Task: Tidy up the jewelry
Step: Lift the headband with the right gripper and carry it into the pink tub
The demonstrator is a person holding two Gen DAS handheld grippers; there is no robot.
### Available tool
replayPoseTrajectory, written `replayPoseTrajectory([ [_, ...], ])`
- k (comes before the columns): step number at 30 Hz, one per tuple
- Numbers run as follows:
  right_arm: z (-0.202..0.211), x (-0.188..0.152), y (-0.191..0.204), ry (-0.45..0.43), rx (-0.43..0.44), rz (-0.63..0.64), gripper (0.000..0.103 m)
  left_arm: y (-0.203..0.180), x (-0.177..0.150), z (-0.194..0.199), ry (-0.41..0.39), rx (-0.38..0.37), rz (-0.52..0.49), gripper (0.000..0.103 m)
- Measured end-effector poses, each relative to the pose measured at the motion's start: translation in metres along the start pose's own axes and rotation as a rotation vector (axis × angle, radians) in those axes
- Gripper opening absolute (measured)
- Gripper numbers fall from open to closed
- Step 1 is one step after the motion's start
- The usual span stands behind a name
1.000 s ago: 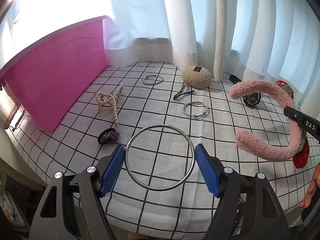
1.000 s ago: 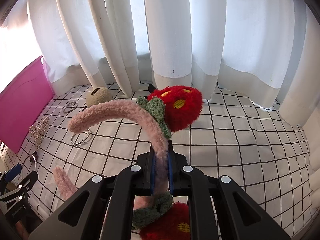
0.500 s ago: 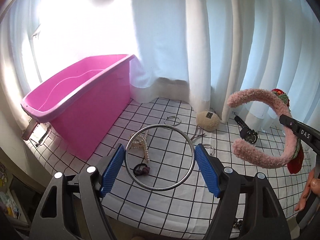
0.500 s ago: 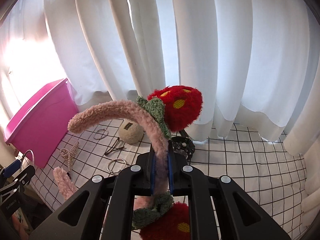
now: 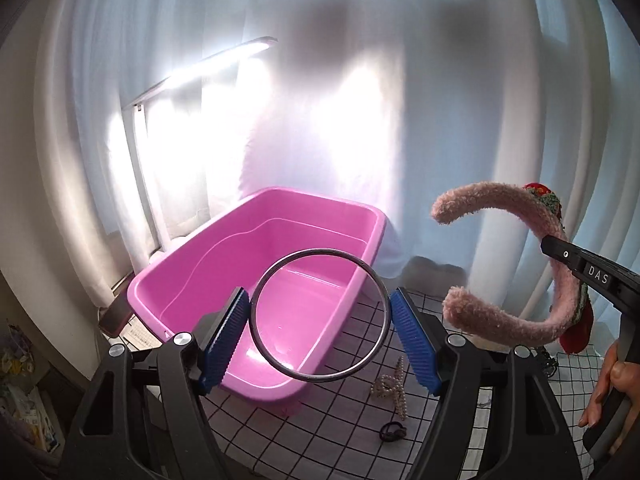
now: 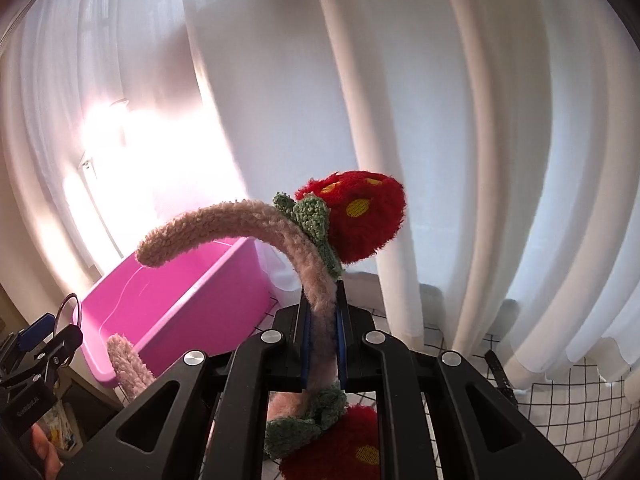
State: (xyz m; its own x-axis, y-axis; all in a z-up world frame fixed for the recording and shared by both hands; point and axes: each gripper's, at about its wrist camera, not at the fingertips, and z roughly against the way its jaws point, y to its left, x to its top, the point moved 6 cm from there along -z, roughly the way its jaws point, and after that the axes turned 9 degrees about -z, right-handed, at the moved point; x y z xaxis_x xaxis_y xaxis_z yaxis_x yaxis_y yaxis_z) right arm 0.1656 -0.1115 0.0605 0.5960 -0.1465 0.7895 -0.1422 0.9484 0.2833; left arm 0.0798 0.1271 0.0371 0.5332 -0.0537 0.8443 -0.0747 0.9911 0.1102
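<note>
The big metal ring (image 5: 320, 314) hangs in the air, pinched edge to edge between the blue pads (image 5: 224, 336) of the left gripper (image 5: 320, 336), so that claw stands wide but clamped on the hoop. Through it you look straight into the pink tub (image 5: 256, 280), which sits at the edge of the checked cloth (image 5: 340, 432) and looks bare inside from here.

Off to the right, the fuzzy pink headband (image 6: 256, 228) with its red strawberry puffs (image 6: 360, 216) is gripped at the crown by the right gripper (image 6: 322, 340), jaws drawn nearly together on the band, its two ends curling out towards the tub. A hand (image 5: 616, 384) shows round that gripper's handle.

Left on the cloth are a pearl clip (image 5: 394, 390) and a dark hair tie (image 5: 392, 432); a black strap (image 6: 498, 372) lies near the curtain (image 6: 460, 120).

I'd say this is the carry: both pieces are up off the table and headed for the tub, neither yet over its middle. Next, each wants bringing above the open tub, low enough not to bounce, then the jaws parted. The ring may roll or ring off the rim if let go too near the wall, and the headband's fuzz could cling to the pads.
</note>
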Motion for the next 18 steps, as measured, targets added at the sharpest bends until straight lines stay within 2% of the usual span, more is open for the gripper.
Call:
replayPoseTrajectory([
  [9, -0.090, 0.023, 0.117, 0.097, 0.082, 0.116, 0.010, 0.092, 0.024, -0.059, 0.053, 0.043, 0.016, 0.070],
  [16, -0.170, 0.017, 0.170, 0.256, 0.087, 0.200, 0.010, 0.119, 0.012, -0.114, 0.179, 0.005, 0.043, 0.070],
  [18, -0.184, 0.003, 0.177, 0.311, 0.081, 0.218, 0.010, 0.122, 0.007, -0.130, 0.224, -0.003, 0.047, 0.070],
])
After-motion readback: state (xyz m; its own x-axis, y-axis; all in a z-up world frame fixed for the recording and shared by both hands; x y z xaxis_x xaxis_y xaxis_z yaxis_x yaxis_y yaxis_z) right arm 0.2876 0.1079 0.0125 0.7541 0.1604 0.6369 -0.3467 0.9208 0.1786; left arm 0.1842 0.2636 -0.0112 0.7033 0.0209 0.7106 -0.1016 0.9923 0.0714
